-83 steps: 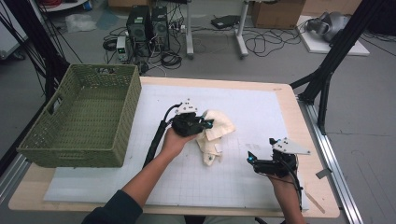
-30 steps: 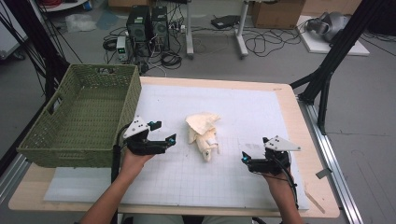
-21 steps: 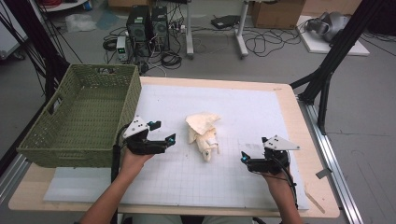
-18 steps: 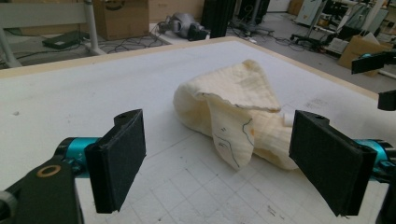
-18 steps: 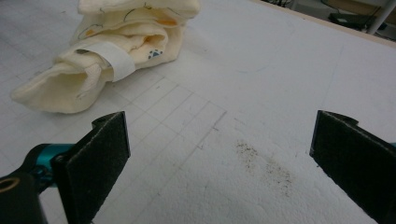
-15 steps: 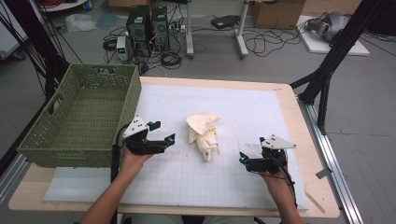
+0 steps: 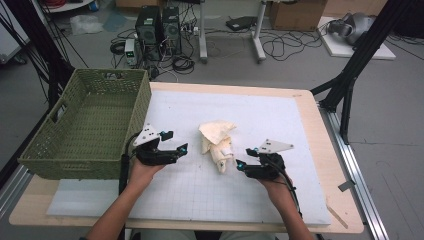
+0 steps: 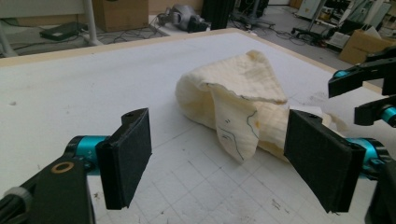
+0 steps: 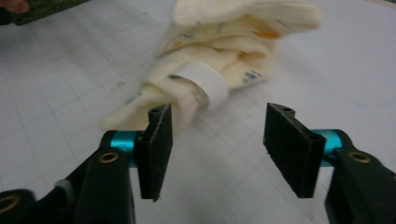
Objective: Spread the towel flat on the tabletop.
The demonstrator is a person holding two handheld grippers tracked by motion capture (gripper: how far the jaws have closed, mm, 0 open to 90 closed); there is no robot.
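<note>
On the white gridded mat (image 7: 280, 130), two hand-held grippers flank a crumpled cream cloth (image 7: 218, 142), both with jaws spread wide and empty.

The left gripper (image 7: 177, 150) rests near the mat's left side, its pads (image 8: 130, 156) aimed at the cloth; the right gripper (image 7: 244, 159) sits just beside the cloth's lower end, pads (image 9: 159, 140) close to a white label (image 9: 205, 84). The cloth lies bunched at the mat's centre. A green woven basket (image 7: 55, 150) stands at the table's left, close behind the left gripper.
</note>
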